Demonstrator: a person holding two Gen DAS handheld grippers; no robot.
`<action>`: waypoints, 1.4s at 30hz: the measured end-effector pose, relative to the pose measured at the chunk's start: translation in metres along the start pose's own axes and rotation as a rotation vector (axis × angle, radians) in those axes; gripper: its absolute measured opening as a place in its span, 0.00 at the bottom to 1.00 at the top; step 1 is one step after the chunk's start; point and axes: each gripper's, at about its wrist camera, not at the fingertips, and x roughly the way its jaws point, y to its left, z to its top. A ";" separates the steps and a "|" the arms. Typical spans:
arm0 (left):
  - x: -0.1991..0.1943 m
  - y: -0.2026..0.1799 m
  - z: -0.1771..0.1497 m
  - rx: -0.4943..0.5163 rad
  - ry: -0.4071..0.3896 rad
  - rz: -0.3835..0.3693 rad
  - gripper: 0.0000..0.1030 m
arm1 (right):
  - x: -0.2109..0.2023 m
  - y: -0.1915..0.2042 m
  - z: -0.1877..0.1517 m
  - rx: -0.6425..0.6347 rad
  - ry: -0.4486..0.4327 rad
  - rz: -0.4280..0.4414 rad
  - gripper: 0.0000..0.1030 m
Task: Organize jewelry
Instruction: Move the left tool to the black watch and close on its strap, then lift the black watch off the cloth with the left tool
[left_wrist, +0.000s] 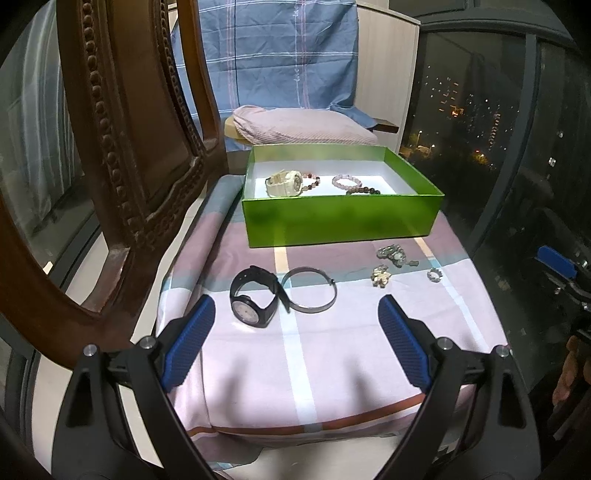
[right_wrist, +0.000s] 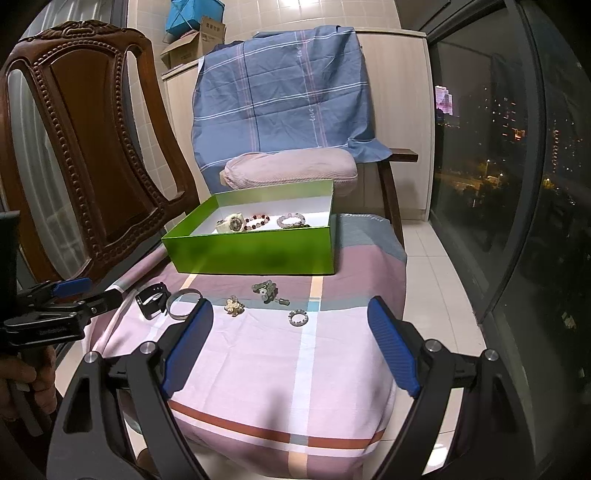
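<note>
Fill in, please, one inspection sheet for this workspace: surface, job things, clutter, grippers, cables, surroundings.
Surface: striped pink cloth over a seat.
Job's things: green box holds white watch and bead bracelets. Outside, on the cloth: black watch, metal bangle, flower charm, grey-green cluster, small ring.
Clutter: nothing seen.
Grippers: left gripper open, empty; right gripper open, empty.
Cables: nothing seen.
Surroundings: carved wooden chair, blue checked sheet, night window.
</note>
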 end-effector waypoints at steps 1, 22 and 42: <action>0.003 0.002 -0.001 -0.002 0.009 0.007 0.86 | 0.000 0.000 0.000 0.000 0.001 0.001 0.81; 0.084 0.027 -0.009 -0.011 0.211 0.117 0.59 | -0.001 -0.002 0.003 0.020 0.009 0.052 0.81; 0.086 0.025 0.006 -0.023 0.187 0.042 0.36 | 0.000 -0.016 0.000 0.034 0.024 0.045 0.81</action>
